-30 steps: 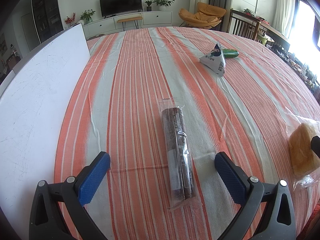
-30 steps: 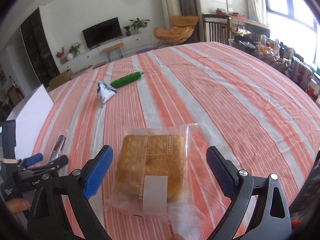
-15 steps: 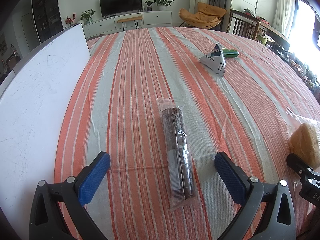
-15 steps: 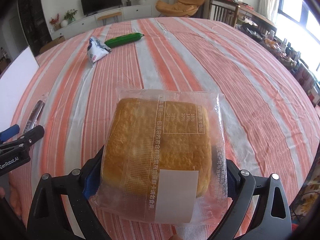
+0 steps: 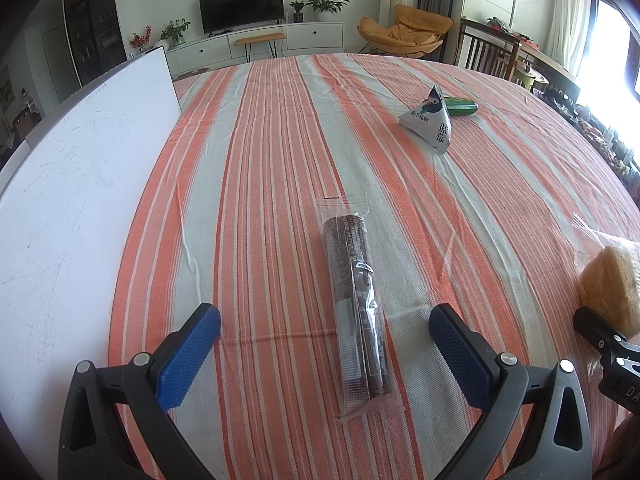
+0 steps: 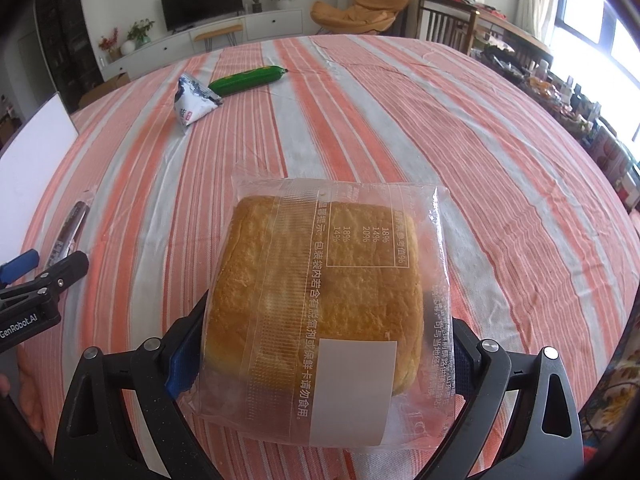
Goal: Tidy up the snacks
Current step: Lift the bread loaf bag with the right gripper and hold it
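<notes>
Bread (image 6: 316, 296) in a clear plastic wrapper, nearest in the right wrist view, clamped between the blue pads of the right gripper (image 6: 320, 354), one pad pressed to each side of the pack. White blank label on the wrapper's near end, printed text running along its top. Striped orange and grey tablecloth (image 6: 460, 152) underneath and stretching away.

Left of the bread in that view, the left gripper (image 6: 38, 276) low over the cloth, with a long dark snack stick (image 6: 70, 232) just beyond its tips. Farther back, a small white triangular pouch (image 6: 194, 102) on the cloth, touching or nearly touching a green sausage-shaped pack (image 6: 248, 79) behind it.

From the left wrist view: left gripper (image 5: 325, 350) with jaws spread wide apart, holding nothing, blue fingertips (image 5: 188, 356) on either side of the near half of the snack stick (image 5: 358, 308) but not touching it. Stick lying flat in its clear wrapper, pointing away along the stripes. White board (image 5: 80, 184) lying along the left side of the table. Bread (image 5: 610, 284) at the right edge, with the tip of the right gripper against it. Well beyond the stick, triangular pouch (image 5: 430, 120) with the green pack (image 5: 464, 106) peeking out behind. Farthest back, television (image 5: 241, 6) on a white cabinet, and an orange chair (image 5: 404, 32).
</notes>
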Demonstrator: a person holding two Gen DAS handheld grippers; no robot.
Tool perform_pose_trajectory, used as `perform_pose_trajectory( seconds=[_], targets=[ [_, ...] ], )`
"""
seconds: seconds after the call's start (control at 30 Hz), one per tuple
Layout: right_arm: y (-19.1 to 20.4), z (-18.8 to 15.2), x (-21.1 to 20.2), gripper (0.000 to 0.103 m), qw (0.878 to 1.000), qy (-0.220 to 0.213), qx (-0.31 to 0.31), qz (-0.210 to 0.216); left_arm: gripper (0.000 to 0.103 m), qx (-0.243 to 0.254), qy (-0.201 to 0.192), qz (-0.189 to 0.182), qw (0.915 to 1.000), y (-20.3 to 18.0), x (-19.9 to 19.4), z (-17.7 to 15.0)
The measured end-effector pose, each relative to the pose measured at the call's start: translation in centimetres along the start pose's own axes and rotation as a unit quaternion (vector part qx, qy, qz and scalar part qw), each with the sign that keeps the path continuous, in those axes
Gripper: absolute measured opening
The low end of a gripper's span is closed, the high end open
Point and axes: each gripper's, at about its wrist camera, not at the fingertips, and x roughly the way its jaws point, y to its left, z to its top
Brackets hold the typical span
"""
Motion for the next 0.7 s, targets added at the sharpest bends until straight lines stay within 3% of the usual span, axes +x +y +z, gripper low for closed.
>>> perform_pose_trajectory(
  seconds=[0.7],
  targets=[
    [0.13, -0.05, -0.15, 0.098, 1.000, -0.001, 0.001, 0.000, 0.103, 0.000, 0.000, 0.000, 1.0000, -0.02, -0.03, -0.01]
  ],
)
